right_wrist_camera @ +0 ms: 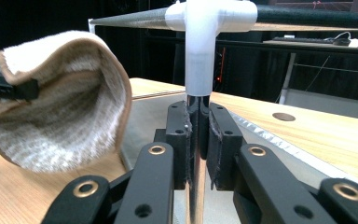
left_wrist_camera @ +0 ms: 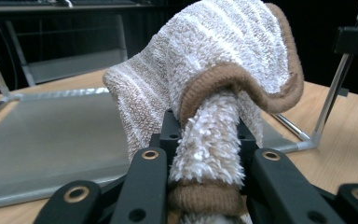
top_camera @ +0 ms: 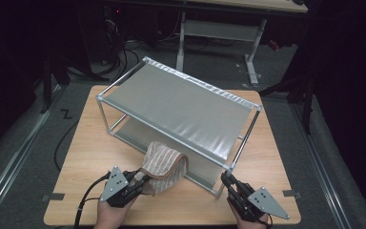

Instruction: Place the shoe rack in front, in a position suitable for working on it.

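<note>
Striped towel (top_camera: 163, 164) hangs folded at the front of the table (top_camera: 83, 157), about six o'clock from the shelf rack (top_camera: 181, 107), its loop arching over the rack's lower tier. At seven o'clock, the left gripper (top_camera: 140, 180) pinches the towel's brown-edged end between its pads. At five o'clock, the right gripper (top_camera: 227, 180) is clamped on the rack's near corner post (right_wrist_camera: 196, 154).

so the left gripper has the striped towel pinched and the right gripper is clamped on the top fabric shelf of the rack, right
Not quite. The right gripper is clamped on the rack's upright corner post, not the top fabric shelf, as the right gripper view shows. The left gripper does pinch the striped towel.
</note>
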### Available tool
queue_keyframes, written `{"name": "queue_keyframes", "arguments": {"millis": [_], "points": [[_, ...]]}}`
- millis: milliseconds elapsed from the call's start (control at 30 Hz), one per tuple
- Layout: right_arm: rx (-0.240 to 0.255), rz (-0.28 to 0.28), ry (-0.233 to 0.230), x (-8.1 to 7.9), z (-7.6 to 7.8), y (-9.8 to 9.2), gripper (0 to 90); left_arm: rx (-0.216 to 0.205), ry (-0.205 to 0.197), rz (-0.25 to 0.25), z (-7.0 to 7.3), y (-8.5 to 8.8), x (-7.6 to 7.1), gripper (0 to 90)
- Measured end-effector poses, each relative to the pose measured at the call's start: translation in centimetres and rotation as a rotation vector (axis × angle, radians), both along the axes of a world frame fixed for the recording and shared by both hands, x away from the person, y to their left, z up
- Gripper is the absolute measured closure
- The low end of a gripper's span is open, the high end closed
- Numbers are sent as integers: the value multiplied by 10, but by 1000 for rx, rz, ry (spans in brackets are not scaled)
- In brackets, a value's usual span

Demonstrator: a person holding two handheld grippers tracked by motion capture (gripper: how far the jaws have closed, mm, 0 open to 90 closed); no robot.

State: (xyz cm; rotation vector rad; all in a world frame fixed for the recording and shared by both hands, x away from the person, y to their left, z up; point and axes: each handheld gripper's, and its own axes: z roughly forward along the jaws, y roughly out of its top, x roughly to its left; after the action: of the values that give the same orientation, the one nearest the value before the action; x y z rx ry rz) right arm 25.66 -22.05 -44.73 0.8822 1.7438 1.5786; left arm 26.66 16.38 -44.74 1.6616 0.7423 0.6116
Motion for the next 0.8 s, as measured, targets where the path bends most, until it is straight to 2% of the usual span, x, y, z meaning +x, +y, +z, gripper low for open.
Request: {"name": "queue_keyframes", "arguments": {"millis": [167,400,800], "points": [[2,-3,1,2,0,-1,808,-37,-26,18,7,8,-3,739],[3,-7,-1,3,0,-2,808,-43,-60,21,15,8,-7,740],[5,-35,4,5,0,-6,809,-81,-125,20,31,12,-16,740]]}}
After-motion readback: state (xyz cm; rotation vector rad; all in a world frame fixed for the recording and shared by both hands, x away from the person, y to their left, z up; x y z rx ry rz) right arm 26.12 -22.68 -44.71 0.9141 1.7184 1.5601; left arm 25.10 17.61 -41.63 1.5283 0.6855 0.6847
